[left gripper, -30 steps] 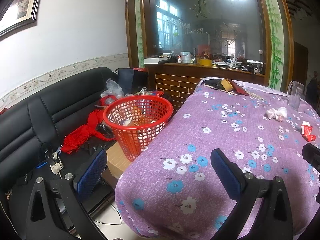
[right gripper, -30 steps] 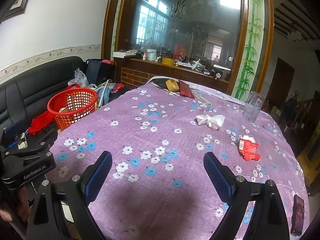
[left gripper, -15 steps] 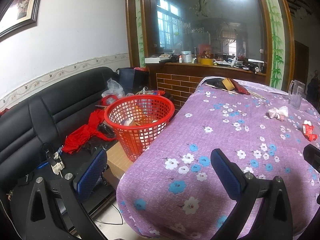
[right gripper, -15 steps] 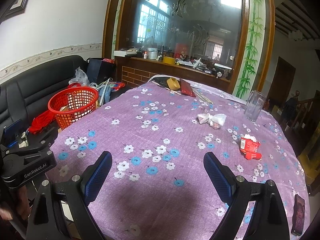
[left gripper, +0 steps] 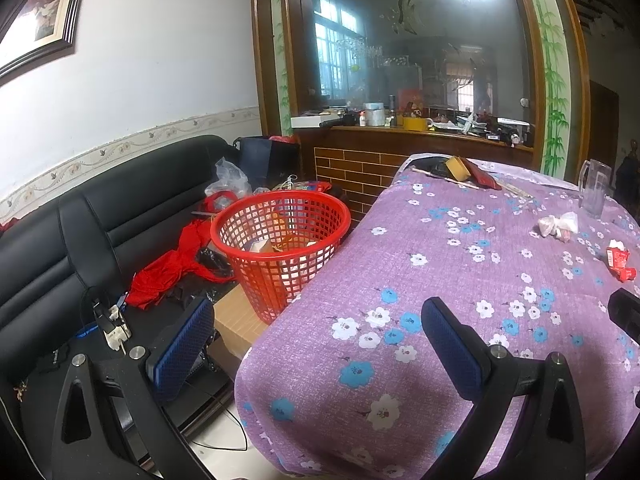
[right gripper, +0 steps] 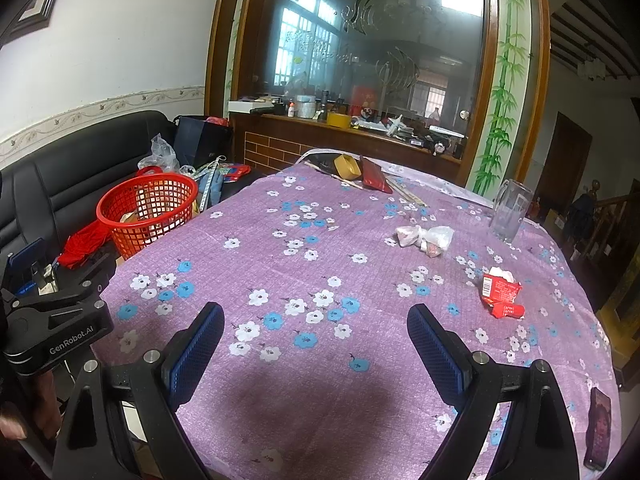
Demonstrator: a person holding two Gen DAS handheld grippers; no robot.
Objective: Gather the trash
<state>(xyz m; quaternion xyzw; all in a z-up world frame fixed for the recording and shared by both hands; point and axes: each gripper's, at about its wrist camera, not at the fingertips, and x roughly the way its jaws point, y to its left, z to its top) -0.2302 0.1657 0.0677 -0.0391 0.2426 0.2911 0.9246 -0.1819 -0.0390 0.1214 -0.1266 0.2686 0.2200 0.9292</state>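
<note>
A crumpled red wrapper and a knotted clear plastic bag lie apart on the floral tablecloth; the red mesh basket stands beside it.

Left gripper at frame bottom, jaws spread, empty. Red basket centre-left beside purple-clothed table. Red wrapper far right.

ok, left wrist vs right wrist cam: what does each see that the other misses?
Left wrist only: the white plug adapter on the sofa and the brown box under the basket.

Right wrist only: the phone at the table's near right edge, and the left gripper's body marked GenRobot.AI.

Both: red basket, white plastic bag, red wrapper, glass mug, purple floral tablecloth. Both grippers open, empty.
</note>
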